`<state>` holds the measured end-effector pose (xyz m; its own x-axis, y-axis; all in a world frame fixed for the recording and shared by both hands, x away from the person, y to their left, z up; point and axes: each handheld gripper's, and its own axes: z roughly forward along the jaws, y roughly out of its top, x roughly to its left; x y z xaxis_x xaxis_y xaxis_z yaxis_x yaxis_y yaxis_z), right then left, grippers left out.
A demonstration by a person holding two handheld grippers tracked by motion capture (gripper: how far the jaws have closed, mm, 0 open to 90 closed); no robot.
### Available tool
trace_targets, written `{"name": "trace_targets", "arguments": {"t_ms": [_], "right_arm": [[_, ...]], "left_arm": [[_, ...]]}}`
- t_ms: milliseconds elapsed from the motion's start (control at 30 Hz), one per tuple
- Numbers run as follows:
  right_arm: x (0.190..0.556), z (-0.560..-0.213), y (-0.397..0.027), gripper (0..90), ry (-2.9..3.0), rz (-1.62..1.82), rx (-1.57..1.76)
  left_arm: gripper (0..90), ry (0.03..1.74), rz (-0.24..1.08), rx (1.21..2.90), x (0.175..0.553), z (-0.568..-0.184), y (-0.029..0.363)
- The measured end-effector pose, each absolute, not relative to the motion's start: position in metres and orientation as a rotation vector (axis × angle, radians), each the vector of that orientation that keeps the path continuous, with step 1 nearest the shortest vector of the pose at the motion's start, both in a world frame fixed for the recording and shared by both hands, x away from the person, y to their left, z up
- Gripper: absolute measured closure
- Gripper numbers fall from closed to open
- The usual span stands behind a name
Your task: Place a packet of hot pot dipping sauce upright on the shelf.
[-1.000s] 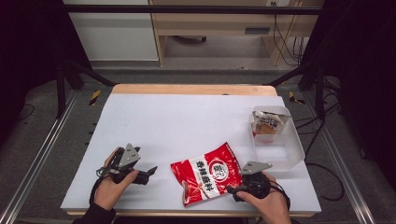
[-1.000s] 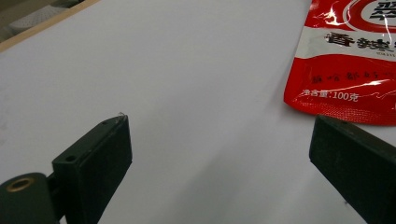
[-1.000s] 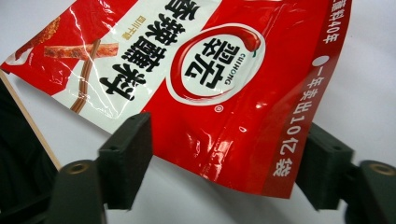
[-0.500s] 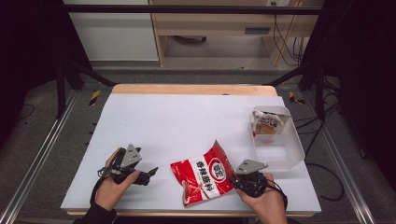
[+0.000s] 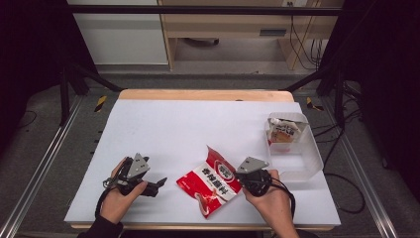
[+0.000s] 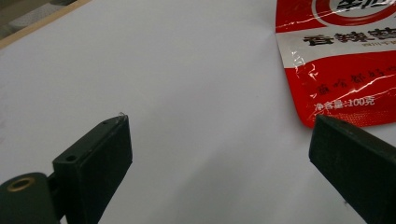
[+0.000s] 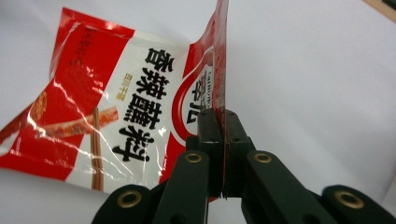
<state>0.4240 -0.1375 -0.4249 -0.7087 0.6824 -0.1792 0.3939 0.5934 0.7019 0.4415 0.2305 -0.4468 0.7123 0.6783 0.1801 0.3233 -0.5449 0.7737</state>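
The right gripper [image 7: 219,135] had just closed its fingers on the edge of the glossy red-and-white foil snack packet [image 5: 210,181], which lay mid-bench [image 5: 198,124]. Lifting slowly would have kept that thin seam from slipping. The left gripper [image 6: 219,154] rested wide open, empty.

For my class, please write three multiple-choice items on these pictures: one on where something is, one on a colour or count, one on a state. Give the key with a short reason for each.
1. Where is the clear plastic tub?
A. at the table's right side
B. at the left edge
C. under the red snack bag

2. What is the main colour of the snack bag?
A. blue
B. red
C. green

3. How do the right tongs stand?
A. wide open
B. shut on nothing
C. shut on the bag's edge

Key: 1 A, the high view shows the tub by the right edge. 2 B, red with a white panel. 3 C, the right gripper view shows the edge pinched; the left tongs stand open.
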Motion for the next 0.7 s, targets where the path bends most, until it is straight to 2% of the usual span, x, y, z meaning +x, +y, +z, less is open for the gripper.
{"name": "trace_targets", "arguments": {"t_ms": [700], "right_arm": [[0.474,-0.409,-0.087,90.0,2.369,0.982,0.642]], "left_arm": [[6.2,0.766,0.597,2.150,0.445,-0.448,0.230]]}}
